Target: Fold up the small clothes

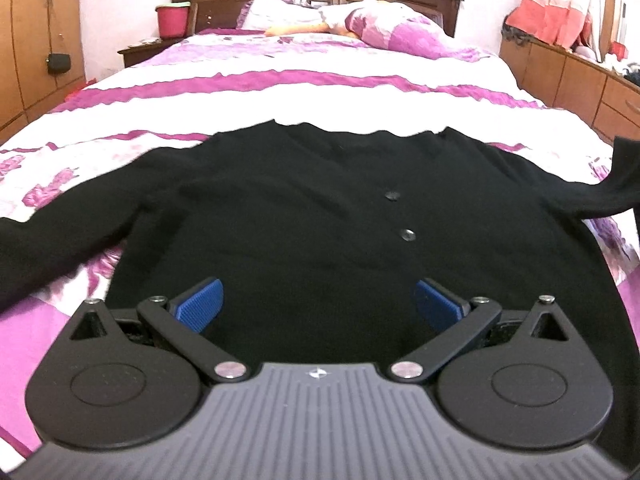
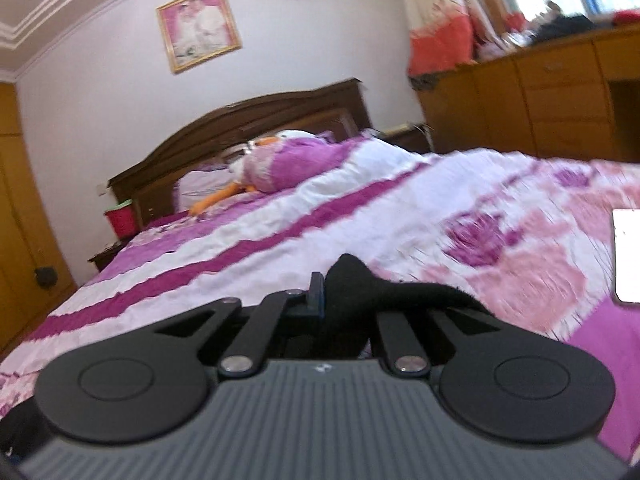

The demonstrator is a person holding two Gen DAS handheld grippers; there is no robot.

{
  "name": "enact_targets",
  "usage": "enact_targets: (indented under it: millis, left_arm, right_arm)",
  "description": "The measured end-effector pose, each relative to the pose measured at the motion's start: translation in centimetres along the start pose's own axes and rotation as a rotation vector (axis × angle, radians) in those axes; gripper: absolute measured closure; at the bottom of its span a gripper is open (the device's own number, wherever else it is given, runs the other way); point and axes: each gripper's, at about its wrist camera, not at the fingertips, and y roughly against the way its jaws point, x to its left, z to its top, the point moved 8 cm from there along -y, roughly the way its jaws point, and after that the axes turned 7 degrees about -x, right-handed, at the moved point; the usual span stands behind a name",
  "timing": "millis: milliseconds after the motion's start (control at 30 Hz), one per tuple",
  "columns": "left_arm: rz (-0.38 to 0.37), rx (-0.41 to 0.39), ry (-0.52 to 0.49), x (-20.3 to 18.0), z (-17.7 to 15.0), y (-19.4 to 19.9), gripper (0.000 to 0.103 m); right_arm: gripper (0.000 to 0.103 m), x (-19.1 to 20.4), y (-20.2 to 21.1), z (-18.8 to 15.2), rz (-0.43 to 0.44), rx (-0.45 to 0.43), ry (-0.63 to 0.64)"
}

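Left gripper (image 1: 318, 300), lower centre of its view, angled down over the black cardigan (image 1: 320, 208), jaws spread wide and empty. The cardigan lies flat on the purple-and-white quilt (image 1: 280, 84), mid-frame. Right gripper (image 2: 332, 292), nearly level, jaws clamped on a fold of the cardigan's sleeve (image 2: 360, 292), lower centre, raised off the quilt.

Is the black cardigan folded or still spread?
Spread: the black cardigan lies flat on the bed, sleeves out; right tongs pinch one sleeve end.
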Motion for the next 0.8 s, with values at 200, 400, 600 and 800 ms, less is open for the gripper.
enact_targets:
  millis: [200, 400, 600, 800]
  left_arm:
    - [0.018, -0.015, 0.044, 2.4, 0.2, 0.7, 0.0]
    - [0.039, -0.01, 0.067, 4.6, -0.1, 0.3, 0.0]
    - [0.075, -0.002, 0.055, 6.4, -0.8, -0.2, 0.0]
    - [0.088, 0.036, 0.059, 7.4, -1.9, -1.5, 0.0]
  right_arm:
    - [0.096, 7.3, -0.8, 0.9, 0.116, -0.013, 0.176]
    - [0.096, 15.0, -2.8, -3.3, 0.263, 0.082, 0.318]
    - [0.096, 19.4, -5.2, -10.6, 0.331, 0.253, 0.396]
    - [0.093, 20.0, -5.3, -16.3, 0.33, 0.434, 0.389]
